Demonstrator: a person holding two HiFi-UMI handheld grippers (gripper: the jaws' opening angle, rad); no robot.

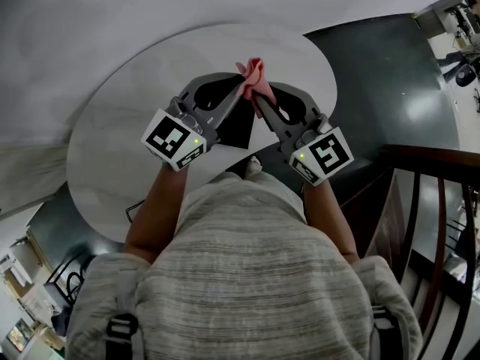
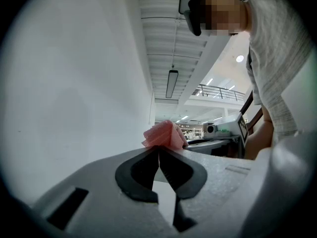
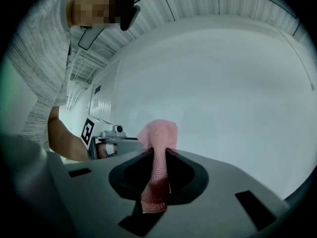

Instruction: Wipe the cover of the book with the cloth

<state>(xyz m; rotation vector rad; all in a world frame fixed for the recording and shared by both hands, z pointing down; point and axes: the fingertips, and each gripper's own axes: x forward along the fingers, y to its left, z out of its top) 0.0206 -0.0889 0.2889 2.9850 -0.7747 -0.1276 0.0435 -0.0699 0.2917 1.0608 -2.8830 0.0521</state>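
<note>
A pink cloth (image 1: 255, 77) is bunched up in the air over the round white table (image 1: 112, 148). Both grippers meet at it. My right gripper (image 1: 259, 97) is shut on the cloth (image 3: 158, 148), and a strip hangs down between its pads. My left gripper (image 1: 241, 90) is shut, with the cloth (image 2: 163, 134) pinched at its tips. A black book (image 1: 238, 131) lies flat on the table under the two grippers, which hide most of it. Each gripper view points upward and shows the other gripper: the right gripper (image 2: 225, 133) and the left gripper (image 3: 106, 133).
The table's near edge is close to the person's body. A dark floor (image 1: 390, 88) lies to the right, with a wooden railing (image 1: 420, 201) at the lower right. Equipment stands at the top right corner (image 1: 457, 28). A white wall runs behind the table.
</note>
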